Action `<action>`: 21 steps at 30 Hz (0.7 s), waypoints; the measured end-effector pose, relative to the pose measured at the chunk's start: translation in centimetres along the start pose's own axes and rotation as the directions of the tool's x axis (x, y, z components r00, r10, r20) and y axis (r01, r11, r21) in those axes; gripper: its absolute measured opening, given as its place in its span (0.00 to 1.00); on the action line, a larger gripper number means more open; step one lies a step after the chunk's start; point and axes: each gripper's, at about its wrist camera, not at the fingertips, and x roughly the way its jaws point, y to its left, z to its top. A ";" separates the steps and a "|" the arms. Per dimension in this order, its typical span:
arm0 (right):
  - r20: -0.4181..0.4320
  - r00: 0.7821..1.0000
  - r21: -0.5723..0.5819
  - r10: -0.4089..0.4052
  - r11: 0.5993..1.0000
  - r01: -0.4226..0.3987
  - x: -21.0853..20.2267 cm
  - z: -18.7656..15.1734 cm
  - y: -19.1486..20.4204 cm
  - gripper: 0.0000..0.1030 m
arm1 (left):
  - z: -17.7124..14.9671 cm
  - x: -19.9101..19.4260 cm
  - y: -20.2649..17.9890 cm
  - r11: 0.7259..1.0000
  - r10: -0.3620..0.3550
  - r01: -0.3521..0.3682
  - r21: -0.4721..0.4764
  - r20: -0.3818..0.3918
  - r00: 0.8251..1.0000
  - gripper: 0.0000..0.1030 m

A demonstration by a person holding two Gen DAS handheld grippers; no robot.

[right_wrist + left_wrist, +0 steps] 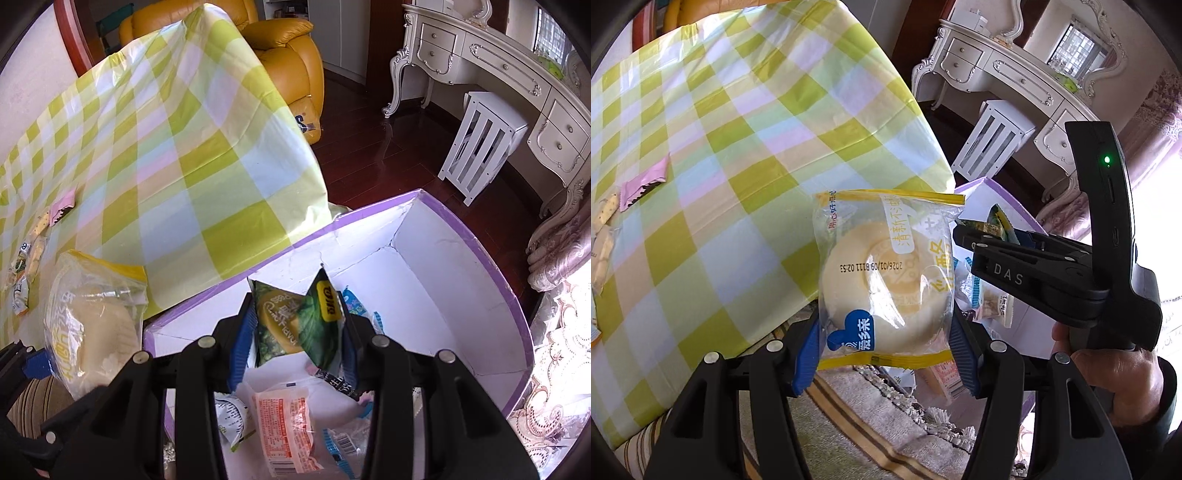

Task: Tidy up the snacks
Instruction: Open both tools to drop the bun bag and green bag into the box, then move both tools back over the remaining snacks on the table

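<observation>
My left gripper (pixel 884 349) is shut on a clear packet with a round yellow-white bun (pixel 886 280), held in the air just off the table's edge; the packet also shows at the left of the right wrist view (pixel 92 325). My right gripper (pixel 295 347) is shut on a green snack packet (pixel 299 325) and holds it over a white box with a purple rim (pixel 461 236). The right gripper also shows in the left wrist view (pixel 960 232), beside the bun. Several snack packets (pixel 284 424) lie in the box.
A table with a green checked cloth (pixel 720 147) holds a pink wrapper (pixel 646 184) and other small snacks (pixel 26 266) at its left. A white dresser (pixel 498 74), a white stool (pixel 480 147) and a yellow armchair (pixel 291 48) stand behind. A patterned rug (pixel 886 417) lies below.
</observation>
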 end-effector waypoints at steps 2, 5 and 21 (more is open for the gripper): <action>-0.002 1.000 0.010 -0.010 1.000 0.010 0.1 0.0 -0.4 0.42 | 0.1 0.4 -0.4 1.000 -0.012 0.012 0.007 -0.011 1.000 0.58; -0.002 1.000 0.022 -0.027 0.999 0.027 0.0 0.0 -0.8 0.43 | 0.3 0.8 -0.8 0.999 -0.034 0.035 0.012 -0.021 0.999 0.58; 0.009 0.999 0.027 -0.050 0.998 0.049 -0.6 0.0 -0.1 0.74 | 0.4 0.2 -0.2 0.997 -0.069 0.070 -0.026 0.015 0.997 0.71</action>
